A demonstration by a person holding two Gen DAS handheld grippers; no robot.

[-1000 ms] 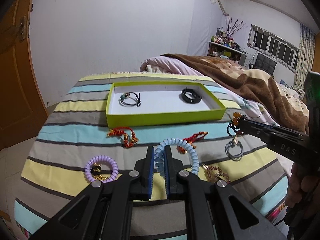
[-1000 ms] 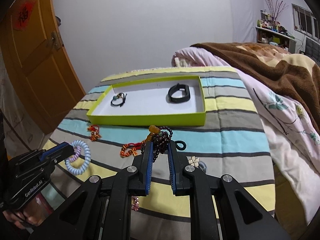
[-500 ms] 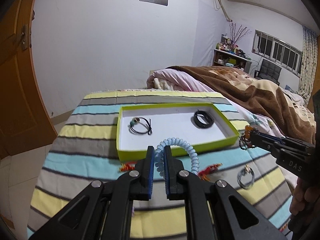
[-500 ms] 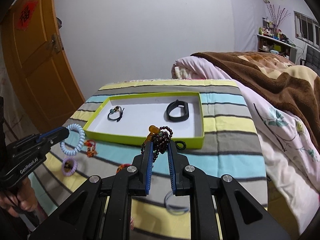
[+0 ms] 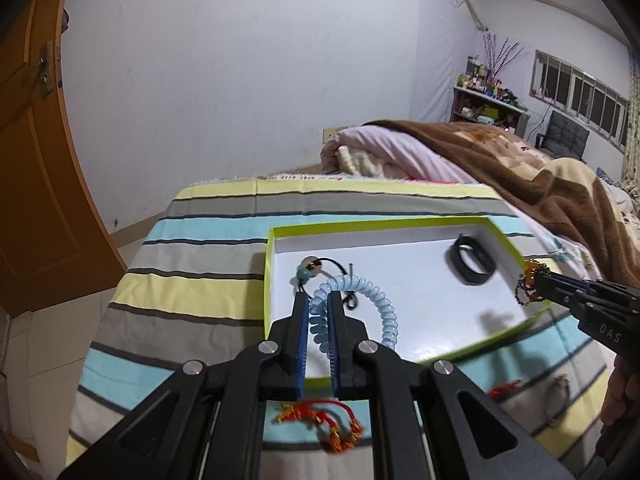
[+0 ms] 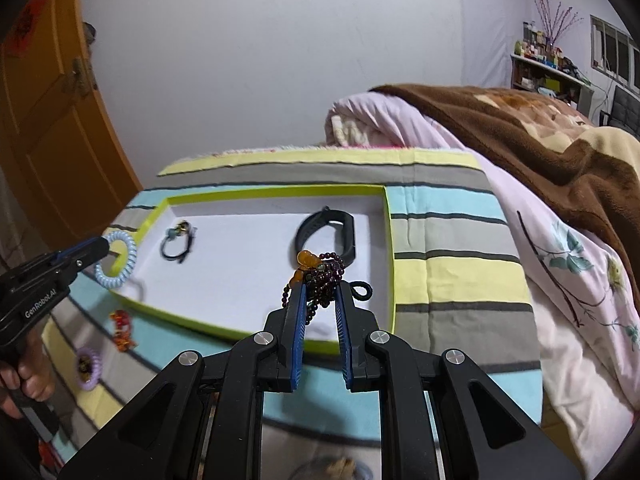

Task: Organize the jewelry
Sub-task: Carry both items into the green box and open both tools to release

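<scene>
A lime-green tray point(image 5: 400, 225) point(image 6: 390, 240) with a white floor lies on the striped cloth. In it are a black cord bracelet with beads point(image 5: 310, 270) point(image 6: 178, 242) and a black band point(image 5: 474, 264) point(image 6: 334, 232). My left gripper point(image 5: 319, 300) is shut on a light blue coil bracelet point(image 5: 384, 308) point(image 6: 116, 258), held over the tray's left part. My right gripper point(image 6: 320, 294) is shut on a dark bead bracelet with amber beads point(image 6: 320, 276) point(image 5: 530, 286), held over the tray's right front part.
On the cloth in front of the tray lie a red cord bracelet point(image 5: 320, 420) point(image 6: 122, 330), a purple coil bracelet point(image 6: 88, 364) and a metal ring piece point(image 5: 560, 394). A bed with a brown blanket point(image 6: 540, 140) lies to the right; an orange door point(image 5: 32, 160) stands left.
Both grippers have risen from the cloth and moved forward over the tray, each carrying its bracelet.
</scene>
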